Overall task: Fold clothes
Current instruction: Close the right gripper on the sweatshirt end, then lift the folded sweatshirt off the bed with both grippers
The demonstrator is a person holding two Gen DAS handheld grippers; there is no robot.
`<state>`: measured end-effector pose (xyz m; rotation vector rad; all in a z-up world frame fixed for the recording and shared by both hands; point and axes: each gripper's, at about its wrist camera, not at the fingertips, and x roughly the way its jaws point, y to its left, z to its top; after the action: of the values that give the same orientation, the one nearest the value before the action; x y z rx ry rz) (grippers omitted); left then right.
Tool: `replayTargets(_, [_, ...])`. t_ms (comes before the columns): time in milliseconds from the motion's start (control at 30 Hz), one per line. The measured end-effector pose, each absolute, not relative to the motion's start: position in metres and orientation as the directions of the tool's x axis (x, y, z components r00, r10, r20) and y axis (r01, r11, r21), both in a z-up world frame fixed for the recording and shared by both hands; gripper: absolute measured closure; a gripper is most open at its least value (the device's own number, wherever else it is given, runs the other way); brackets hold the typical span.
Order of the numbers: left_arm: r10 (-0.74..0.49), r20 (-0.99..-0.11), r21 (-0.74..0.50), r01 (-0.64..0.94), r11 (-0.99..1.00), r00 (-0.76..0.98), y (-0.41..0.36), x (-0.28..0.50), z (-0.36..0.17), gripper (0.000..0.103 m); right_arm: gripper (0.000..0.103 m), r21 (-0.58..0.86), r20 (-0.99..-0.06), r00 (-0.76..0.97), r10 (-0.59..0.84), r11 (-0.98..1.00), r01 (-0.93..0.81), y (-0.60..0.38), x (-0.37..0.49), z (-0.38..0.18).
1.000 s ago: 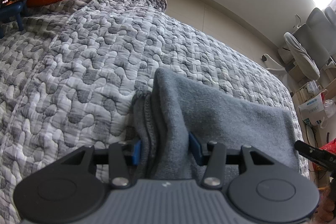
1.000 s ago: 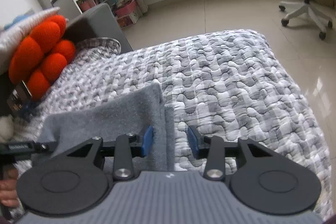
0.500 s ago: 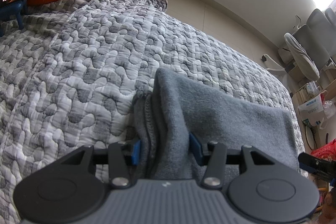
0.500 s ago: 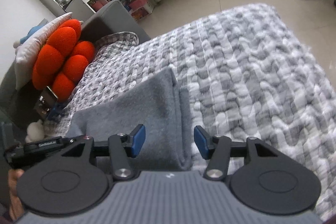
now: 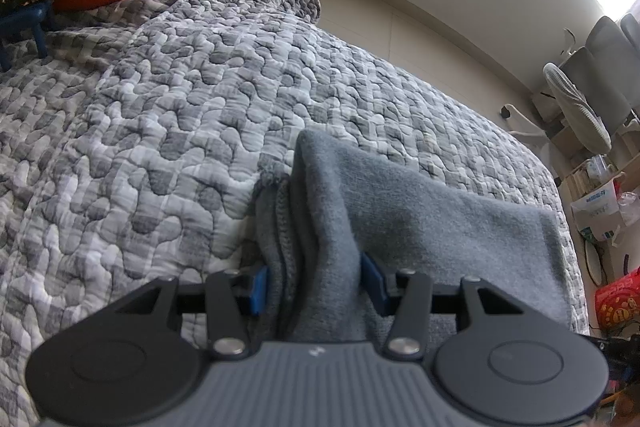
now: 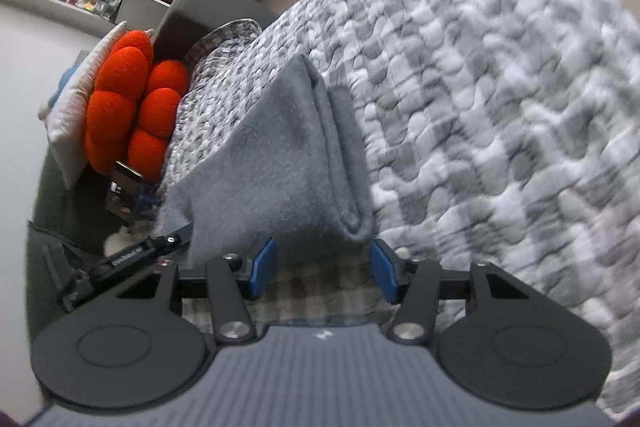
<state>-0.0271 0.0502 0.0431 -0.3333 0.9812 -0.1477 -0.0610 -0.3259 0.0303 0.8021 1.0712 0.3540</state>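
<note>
The right hand-held gripper [image 6: 322, 273] was found reopened (garment [image 6: 280, 163] released, fold laid); left hand-held gripper [image 5: 316, 285] remained clamped on cloth

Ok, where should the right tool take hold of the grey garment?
The right tool, jaws just been opening with nothing between them, should probably take the grey garment at its near rolled corner, coming straight ahead from the near side: the folded layers bunch there, within the gap.
</note>
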Motion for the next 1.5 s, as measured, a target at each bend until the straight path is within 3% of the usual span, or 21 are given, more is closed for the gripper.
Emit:
replayTargets(533, [-0.282, -0.788, -0.353, -0.026, 0.935, 0.548, 0.052, -0.028, 0.041, 0.052, 0.045, 0.807, -0.556, 0.493, 0.669, 0.576, 0.128, -0.34, -0.044, 0.017])
replayTargets(1333, [-0.285, -0.787, -0.353, -0.02, 0.935, 0.548, 0.053, -0.028, 0.042, 0.052, 0.04, 0.753, -0.547, 0.561, 0.622, 0.659, 0.003, -0.307, -0.017, 0.019])
replayTargets(1433, [-0.283, -0.786, -0.35, -0.019, 0.936, 0.55, 0.051, -0.028, 0.042, 0.052, 0.041, 0.735, -0.555, 0.57, 0.606, 0.678, -0.005, -0.303, -0.017, 0.02])
replayTargets(1500, [-0.281, -0.785, -0.348, -0.019, 0.937, 0.551, 0.05, -0.029, 0.042, 0.052, 0.049, 0.71, -0.572, 0.577, 0.583, 0.704, -0.008, -0.299, -0.019, 0.022])
